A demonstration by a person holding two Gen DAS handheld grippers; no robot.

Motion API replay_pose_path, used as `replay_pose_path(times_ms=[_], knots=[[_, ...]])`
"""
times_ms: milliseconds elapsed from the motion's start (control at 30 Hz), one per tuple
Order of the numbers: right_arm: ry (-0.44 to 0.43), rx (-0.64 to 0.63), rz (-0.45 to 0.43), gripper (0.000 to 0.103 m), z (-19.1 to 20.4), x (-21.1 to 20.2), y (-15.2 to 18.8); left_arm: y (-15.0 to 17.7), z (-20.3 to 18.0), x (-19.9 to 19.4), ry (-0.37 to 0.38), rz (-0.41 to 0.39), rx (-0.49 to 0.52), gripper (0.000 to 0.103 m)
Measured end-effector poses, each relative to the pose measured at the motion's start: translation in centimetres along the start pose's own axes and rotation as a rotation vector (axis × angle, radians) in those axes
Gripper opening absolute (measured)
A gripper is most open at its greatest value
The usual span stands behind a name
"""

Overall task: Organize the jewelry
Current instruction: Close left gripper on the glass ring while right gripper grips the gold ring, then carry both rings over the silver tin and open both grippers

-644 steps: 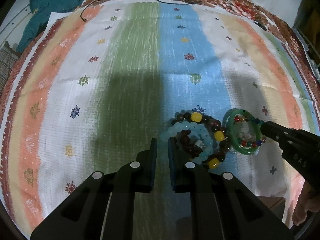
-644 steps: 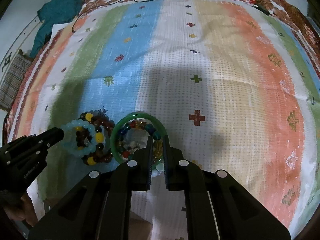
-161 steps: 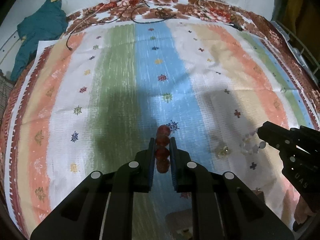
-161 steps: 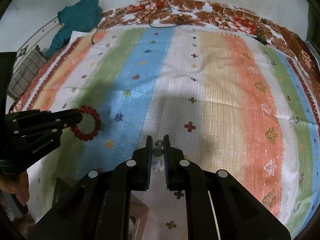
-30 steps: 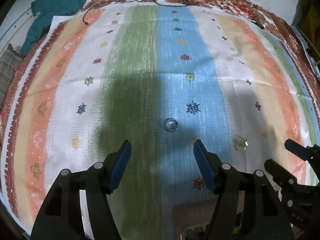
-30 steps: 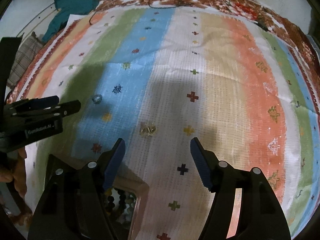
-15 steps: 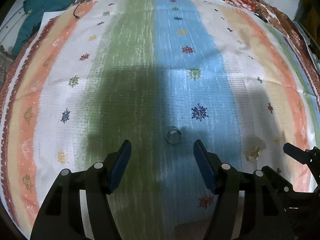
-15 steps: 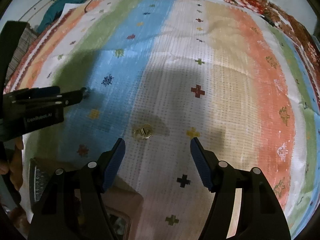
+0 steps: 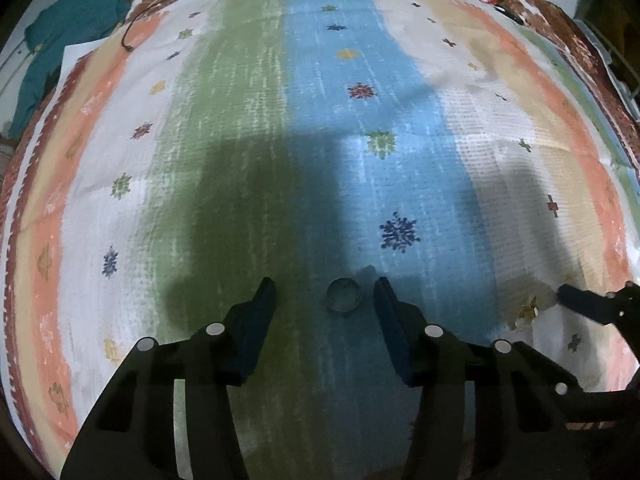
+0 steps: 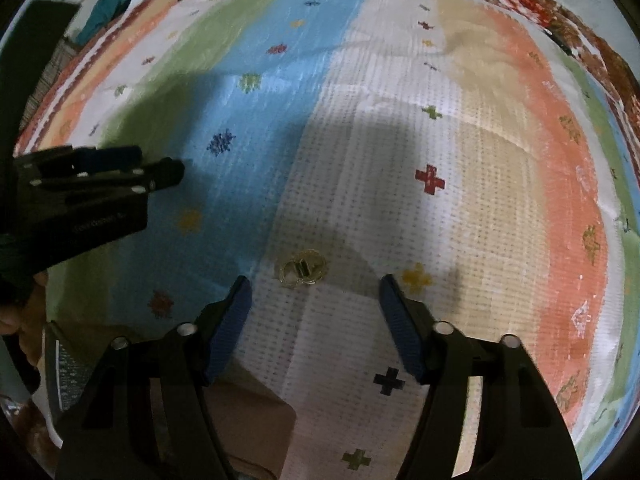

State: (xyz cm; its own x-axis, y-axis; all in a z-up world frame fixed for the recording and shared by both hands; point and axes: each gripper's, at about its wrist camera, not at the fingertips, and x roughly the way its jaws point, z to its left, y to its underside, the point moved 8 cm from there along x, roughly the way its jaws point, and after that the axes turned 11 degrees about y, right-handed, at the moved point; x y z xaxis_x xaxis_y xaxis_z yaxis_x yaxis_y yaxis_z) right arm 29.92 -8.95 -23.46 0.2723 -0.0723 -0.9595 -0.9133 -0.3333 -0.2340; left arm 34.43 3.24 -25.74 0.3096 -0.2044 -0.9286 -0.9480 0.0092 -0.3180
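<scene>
Over the striped cloth (image 9: 248, 128), my left gripper (image 9: 325, 294) is closing around a silver ring (image 9: 343, 294), untouched; right gripper (image 10: 314, 292) narrows over gold earrings (image 10: 301, 270), both still open.

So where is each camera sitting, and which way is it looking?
Left wrist: on the left gripper, looking down at a silver ring between its open fingers; the right gripper's tip shows at the right edge.
Right wrist: on the right gripper, looking down at gold earrings; the left gripper shows at left.
Both see the striped cloth.
</scene>
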Motion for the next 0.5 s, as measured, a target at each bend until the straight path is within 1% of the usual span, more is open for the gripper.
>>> replay_pose_path(times_ms=[33,67,133,167,200,233,267,300,333,433,500], knots=[[0.002,-0.004,0.004,0.059,0.0,0.2,0.0,0.0,-0.1,0.2,-0.021,0.002,0.015,0.042],[0.004,-0.004,0.005,0.058,0.0,0.3,0.0,0.0,-0.2,0.2,-0.03,0.003,0.024,0.039],[0.006,0.002,0.007,0.052,-0.1,0.3,-0.2,-0.1,-0.4,0.3,-0.022,0.004,0.026,0.027],[0.004,0.009,0.008,0.049,-0.2,0.4,-0.3,-0.1,-0.4,0.3,-0.018,0.008,0.023,0.023],[0.001,0.017,0.01,0.044,-0.3,0.4,-0.4,-0.2,-0.4,0.3,-0.016,0.01,0.022,0.019],[0.0,0.023,0.009,0.036,-0.4,0.4,-0.4,-0.2,-0.4,0.2,-0.009,0.011,0.018,0.019],[-0.002,0.031,0.009,0.031,-0.5,0.4,-0.5,-0.1,-0.3,0.2,-0.006,0.011,0.016,0.019],[-0.008,0.041,0.008,0.021,-0.6,0.5,-0.6,-0.1,-0.3,0.1,-0.005,0.009,0.018,0.019],[-0.022,0.055,0.01,0.015,-0.8,0.5,-0.6,-0.1,-0.3,0.1,-0.006,0.009,0.019,0.019],[-0.048,0.076,0.015,0.007,-1.2,0.4,-0.5,-0.1,-0.2,-0.2,-0.005,0.001,0.019,0.019],[-0.057,0.082,0.01,0.006,-1.2,0.2,-0.6,0.0,-0.4,-0.6,-0.002,-0.005,0.019,0.019]])
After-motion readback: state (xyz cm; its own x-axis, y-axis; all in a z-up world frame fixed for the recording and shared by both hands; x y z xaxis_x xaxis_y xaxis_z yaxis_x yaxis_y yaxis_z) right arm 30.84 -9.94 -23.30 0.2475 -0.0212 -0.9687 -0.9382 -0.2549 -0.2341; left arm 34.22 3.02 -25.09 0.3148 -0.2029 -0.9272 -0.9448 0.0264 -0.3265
